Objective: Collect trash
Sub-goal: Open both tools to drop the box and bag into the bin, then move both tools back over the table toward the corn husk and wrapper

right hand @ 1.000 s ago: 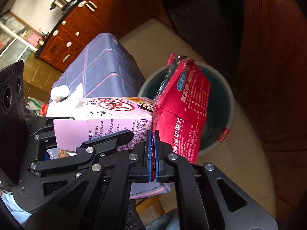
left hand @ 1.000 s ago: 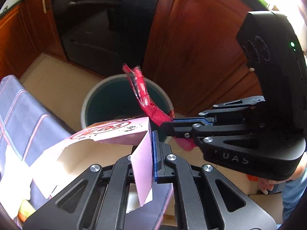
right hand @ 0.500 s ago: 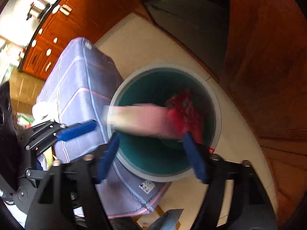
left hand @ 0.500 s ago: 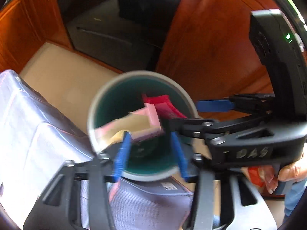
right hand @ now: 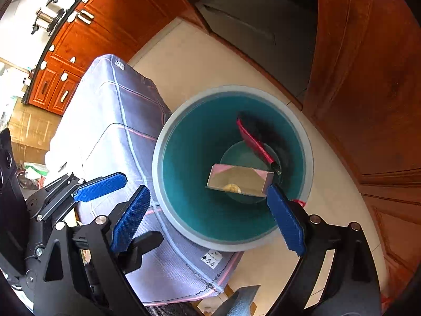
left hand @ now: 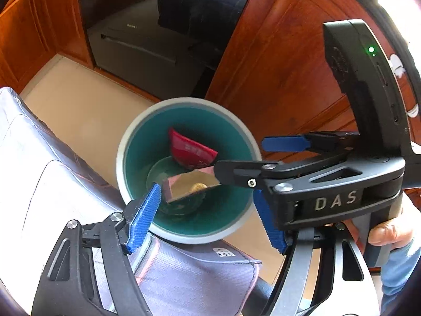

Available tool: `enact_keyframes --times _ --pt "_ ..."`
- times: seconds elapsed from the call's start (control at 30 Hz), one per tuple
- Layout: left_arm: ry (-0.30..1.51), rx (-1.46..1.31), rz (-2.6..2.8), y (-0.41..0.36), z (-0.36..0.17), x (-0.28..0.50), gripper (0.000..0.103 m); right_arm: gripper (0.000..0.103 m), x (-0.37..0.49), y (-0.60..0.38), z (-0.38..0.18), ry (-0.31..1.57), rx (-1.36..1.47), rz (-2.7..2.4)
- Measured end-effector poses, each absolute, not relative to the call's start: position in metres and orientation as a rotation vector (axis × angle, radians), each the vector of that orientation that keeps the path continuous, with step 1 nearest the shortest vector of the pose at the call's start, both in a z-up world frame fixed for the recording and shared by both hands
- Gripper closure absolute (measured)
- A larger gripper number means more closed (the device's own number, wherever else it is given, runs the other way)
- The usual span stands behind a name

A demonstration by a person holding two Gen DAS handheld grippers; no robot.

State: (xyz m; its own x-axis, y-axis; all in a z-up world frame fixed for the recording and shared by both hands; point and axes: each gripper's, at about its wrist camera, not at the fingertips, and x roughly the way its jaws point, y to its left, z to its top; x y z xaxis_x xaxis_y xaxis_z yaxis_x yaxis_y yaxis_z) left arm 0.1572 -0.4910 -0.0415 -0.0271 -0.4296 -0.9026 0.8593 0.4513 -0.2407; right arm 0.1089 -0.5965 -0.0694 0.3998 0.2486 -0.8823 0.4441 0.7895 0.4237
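Reddish wooden cabinets (left hand: 284, 79) and a dark oven front (left hand: 158, 34) stand behind a pale tiled floor (left hand: 79, 110). On that floor sits a round bin (left hand: 123, 158) with a grey rim and a teal inside, close against a table draped in a grey cloth (left hand: 39, 184) with pink lines; in the right wrist view the cloth's corner (right hand: 131, 131) touches the bin rim (right hand: 158, 158).

Both pieces of trash lie inside the bin. A pink carton (left hand: 189, 187) rests near the bottom, its open end facing up, with a small yellowish round thing (left hand: 198, 187) showing on or in it; which of the two I cannot tell. A red wrapper (left hand: 192, 151) leans against the far inner wall beside the carton. The right wrist view shows the same pair: carton (right hand: 238, 180) low in the middle, wrapper (right hand: 255, 143) standing on edge just beyond it.

The left gripper (left hand: 208, 210) hovers over the bin mouth, its jaws having just been opening; they stand wide apart with nothing between the blue pads (left hand: 143, 218). The right gripper (right hand: 208, 218) hangs over the bin too, jaws likewise just opened, far apart and empty. From the left wrist view the right gripper (left hand: 239, 171) reaches in from the right, a hand (left hand: 386, 233) wrapped round its handle. Far back in the right wrist view, a metal pot (right hand: 48, 15) sits on a counter.
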Motion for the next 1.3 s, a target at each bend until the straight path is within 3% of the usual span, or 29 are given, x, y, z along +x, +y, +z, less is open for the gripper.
enact_keyframes --times 0.3,0.5,0.7,1.07,1.3 --pt "1.125 0.379 -1.108 -0.455 -0.007 0.145 0.021 0.013 0.1 -0.562 -0.035 1.133 0.641 -0.139" --pt "1.042 0.349 -1.075 -0.392 0.022 0.138 0.009 0.013 0.102 -0.515 -0.008 1.092 0.593 -0.066" --pt "0.99 0.337 -0.991 -0.311 0.036 0.141 0.006 0.009 0.123 -0.451 -0.003 1.129 0.541 0.048" --pt "0.991 0.236 -0.72 -0.153 0.022 0.177 0.004 0.009 0.171 -0.327 -0.036 1.261 0.447 0.246" --pt "1.106 0.188 -0.615 -0.1 -0.022 0.199 0.004 0.009 0.194 -0.283 -0.055 1.28 0.404 0.293"
